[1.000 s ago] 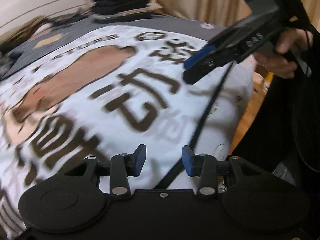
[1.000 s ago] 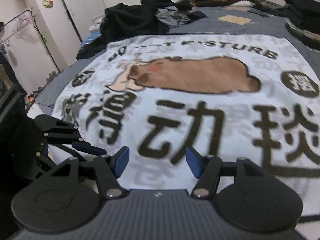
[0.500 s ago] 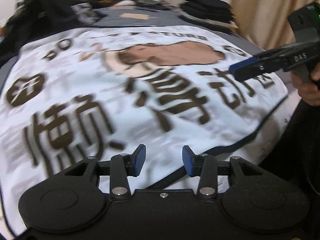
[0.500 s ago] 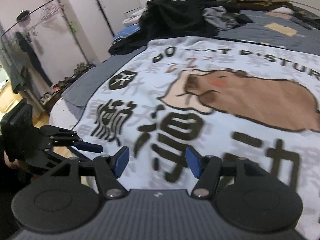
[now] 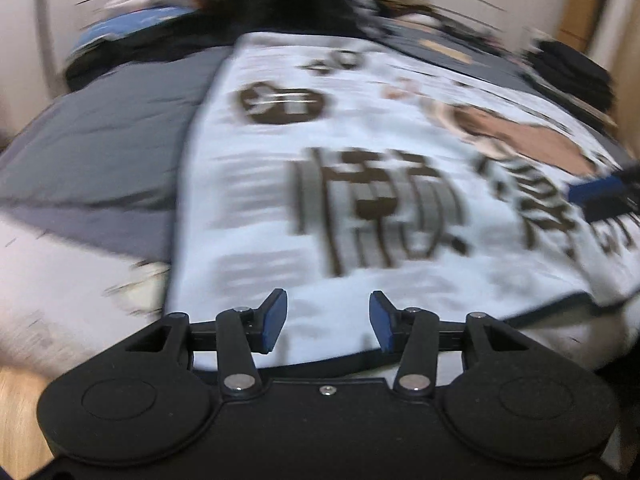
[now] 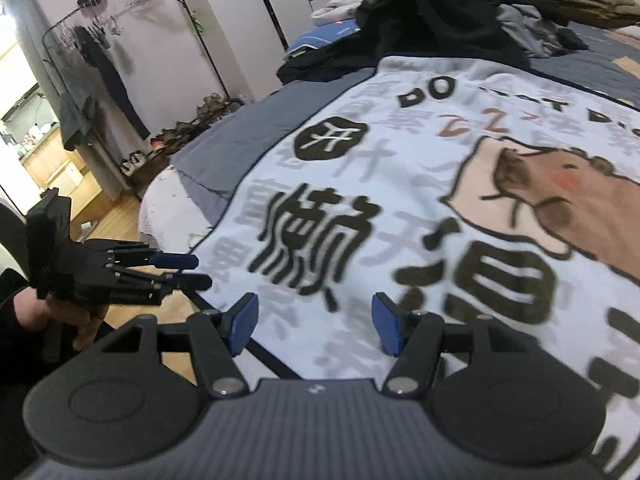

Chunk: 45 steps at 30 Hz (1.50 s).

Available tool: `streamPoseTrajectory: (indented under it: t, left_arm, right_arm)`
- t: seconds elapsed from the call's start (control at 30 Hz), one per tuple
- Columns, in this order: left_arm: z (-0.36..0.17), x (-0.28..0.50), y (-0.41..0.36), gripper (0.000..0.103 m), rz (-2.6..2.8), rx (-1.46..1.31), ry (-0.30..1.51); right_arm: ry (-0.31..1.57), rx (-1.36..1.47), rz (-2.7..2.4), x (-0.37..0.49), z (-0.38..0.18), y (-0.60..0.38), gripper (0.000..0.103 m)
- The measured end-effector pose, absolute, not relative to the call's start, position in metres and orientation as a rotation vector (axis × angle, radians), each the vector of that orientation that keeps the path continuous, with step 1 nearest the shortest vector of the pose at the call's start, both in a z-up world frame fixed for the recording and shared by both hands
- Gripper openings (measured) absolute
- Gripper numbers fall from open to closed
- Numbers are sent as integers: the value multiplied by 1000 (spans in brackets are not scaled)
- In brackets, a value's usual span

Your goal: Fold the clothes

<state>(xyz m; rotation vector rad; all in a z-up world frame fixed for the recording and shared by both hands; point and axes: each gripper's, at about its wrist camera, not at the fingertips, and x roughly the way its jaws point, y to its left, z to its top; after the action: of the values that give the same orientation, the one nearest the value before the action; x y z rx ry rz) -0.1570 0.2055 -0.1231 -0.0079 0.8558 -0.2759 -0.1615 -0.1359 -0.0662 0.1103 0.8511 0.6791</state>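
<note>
A white printed blanket (image 6: 460, 184), with a brown capybara drawing and big dark characters, lies spread flat over a bed with a grey quilt (image 6: 240, 136). Its near edge, trimmed in dark binding, hangs at the bed's near side. At the far end of the bed sits a heap of dark clothes (image 6: 436, 12); whether those are folded or waiting cannot be told.

The left gripper (image 5: 324, 322) hovers above the blanket's near left corner with its blue pads well apart and nothing between them. The right gripper (image 6: 314, 322) hangs over the near edge a little further right, also spread wide and empty. In the right wrist view the left gripper shows at the left, held in a hand (image 6: 60, 312), level with the corner.

The spread blanket fits either a fold about to be made or a surface laid out for folding garments on, so the judgement stops there. If the near edge is to be gripped, each gripper should come down onto the binding near a corner, catch a single layer, and close fully before lifting. The left wrist view is blurred, so the corner's exact lie is unclear.
</note>
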Motion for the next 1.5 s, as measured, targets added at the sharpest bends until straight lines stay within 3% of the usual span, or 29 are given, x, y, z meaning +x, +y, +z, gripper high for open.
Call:
streamPoseTrajectory:
  t: [0.33,0.63,0.67,0.7,0.77,0.9,1.17,1.33,1.43,1.47,1.5]
  left_arm:
    - [-131,-141,283,44,-17,-223,937]
    - [-146,-131,271,42,-39,-230,1002]
    - [-147,-131,269,38,-40,-227,1001]
    - [-147,-131,267,26,-40,-224,999]
    - [-147,-130,266,12,-54,-228,1003]
    - [-134,-132,270,9,-63,-207,1001]
    - [-88,-132,292,9,-49,-57,1013]
    - [-106,-122,278,14,-55,21,1155]
    - [-106,-122,274,15,-32,34,1143]
    - [-102,-124,274,23,-39,25,1118]
    - [-97,-126,272,39,-40,9,1088]
  right_arm:
    - [856,114,693,-161,-70,-124,62]
    - [849,116,691,-162,-69,-124,62]
    - [847,116,692,-162,-69,-124,62]
    - [845,116,692,-162,-68,-125,62]
    - [842,118,691,-163,-67,-125,62]
    - [831,125,693,-164,-63,-127,62]
    - [819,144,698,-162,-58,-135,62]
    - [822,141,685,-160,-59,-139,62]
    - [828,140,665,-159,-60,-143,62]
    - [830,139,658,-159,-60,-144,62]
    - [832,139,652,-158,-61,-145,62]
